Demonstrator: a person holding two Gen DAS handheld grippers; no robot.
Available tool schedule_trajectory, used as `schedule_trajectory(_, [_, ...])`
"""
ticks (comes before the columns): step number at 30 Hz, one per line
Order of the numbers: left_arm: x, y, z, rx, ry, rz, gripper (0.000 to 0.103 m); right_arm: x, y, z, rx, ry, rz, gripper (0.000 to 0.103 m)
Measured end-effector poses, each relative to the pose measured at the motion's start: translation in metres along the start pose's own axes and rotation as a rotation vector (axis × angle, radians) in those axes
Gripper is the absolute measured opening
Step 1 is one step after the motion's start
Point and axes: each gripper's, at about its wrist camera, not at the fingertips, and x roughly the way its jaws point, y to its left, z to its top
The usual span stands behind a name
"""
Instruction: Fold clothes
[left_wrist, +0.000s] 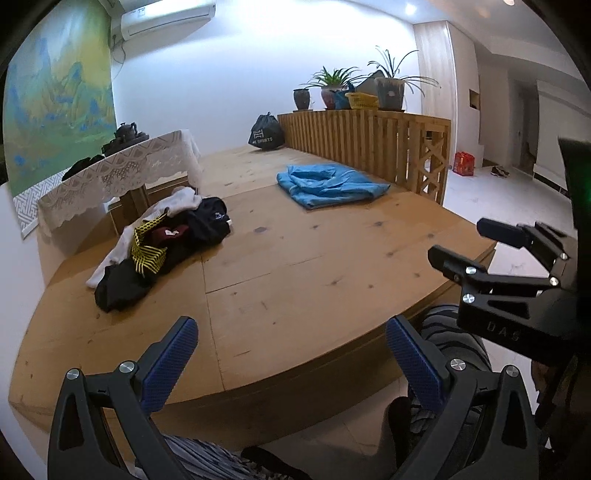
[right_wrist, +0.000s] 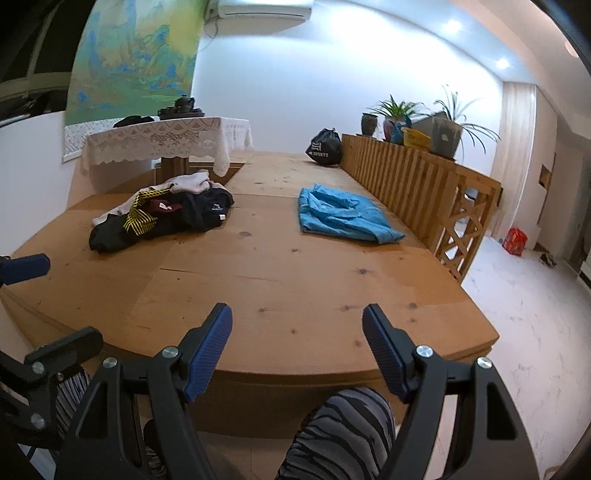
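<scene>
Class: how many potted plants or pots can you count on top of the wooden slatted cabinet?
3: a dark empty pot at the left end, a leafy plant next, and a larger plant rightmost. More may hide behind the clutter.

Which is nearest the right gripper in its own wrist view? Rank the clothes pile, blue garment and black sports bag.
From the right gripper:
1. Clothes pile, ahead left, and blue garment, ahead right: too close to call.
2. Black sports bag, far end beside the slatted railing.

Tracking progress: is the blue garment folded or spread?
Folded: the blue garment lies as a compact layered rectangle, apart from the heaped pile.
</scene>
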Motion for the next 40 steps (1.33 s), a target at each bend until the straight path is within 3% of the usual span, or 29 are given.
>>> schedule_trajectory(17, [0.0,-0.033,0.004,0.077,-0.025,-0.068,0.102,-0.022,-0.014,-0.017,0.03,0.009,-0.225,0.073])
schedule_trajectory(26, [0.0,-0.04,0.004,0.088,-0.013,-0.064,0.102,-0.019,-0.025,-0.016,0.068,0.044,-0.071,0.073])
schedule_trajectory(40, [0.005,-0.035,0.005,0.08,0.003,-0.073,0.102,-0.013,-0.021,-0.019,0.074,0.066,-0.056,0.073])
